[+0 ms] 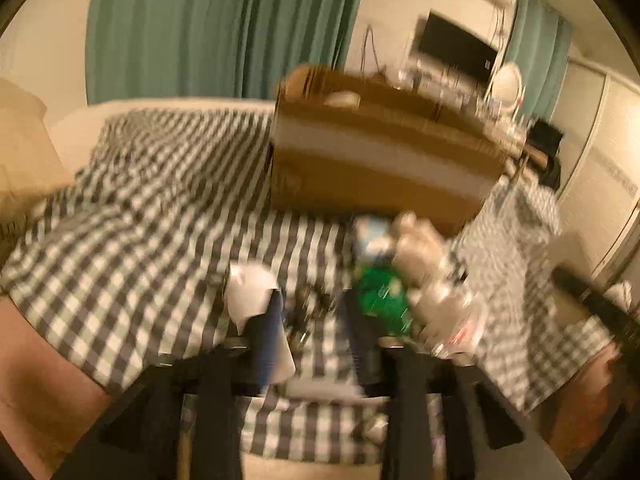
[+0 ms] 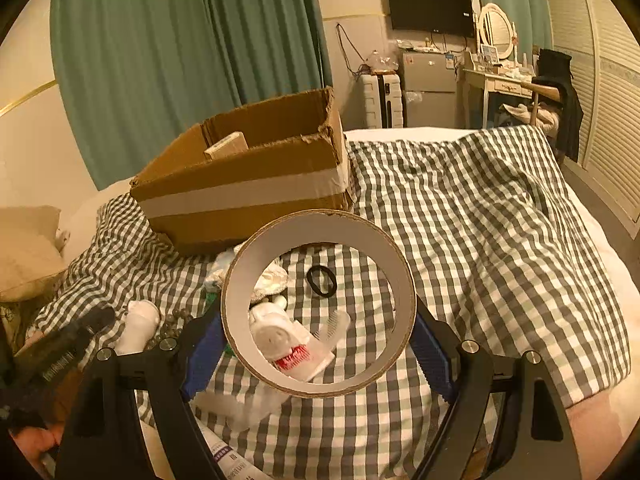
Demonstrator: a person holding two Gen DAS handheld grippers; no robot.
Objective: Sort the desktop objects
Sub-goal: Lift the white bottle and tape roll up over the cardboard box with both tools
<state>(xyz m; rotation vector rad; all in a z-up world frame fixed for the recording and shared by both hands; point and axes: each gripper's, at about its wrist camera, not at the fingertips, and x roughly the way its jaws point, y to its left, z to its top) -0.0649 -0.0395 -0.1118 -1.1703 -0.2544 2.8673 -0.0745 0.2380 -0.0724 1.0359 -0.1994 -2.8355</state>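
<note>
The tape roll (image 2: 318, 304), a brown-edged ring with a white inner face, is sitting pinched between the right gripper (image 2: 320, 350) pads above the checked cloth (image 2: 480, 220). The blurred left view is showing the left gripper (image 1: 312, 320) spread, holding nothing. The cardboard box (image 2: 240, 196) is holding a small carton (image 2: 226, 146).

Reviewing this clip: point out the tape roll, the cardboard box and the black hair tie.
tape roll (image 2: 320, 222): right wrist view, on its white inner wall near the top.
cardboard box (image 2: 244, 194): right wrist view, on the pale tape band along its front side.
black hair tie (image 2: 334, 280): right wrist view, on the loop's right edge.
</note>
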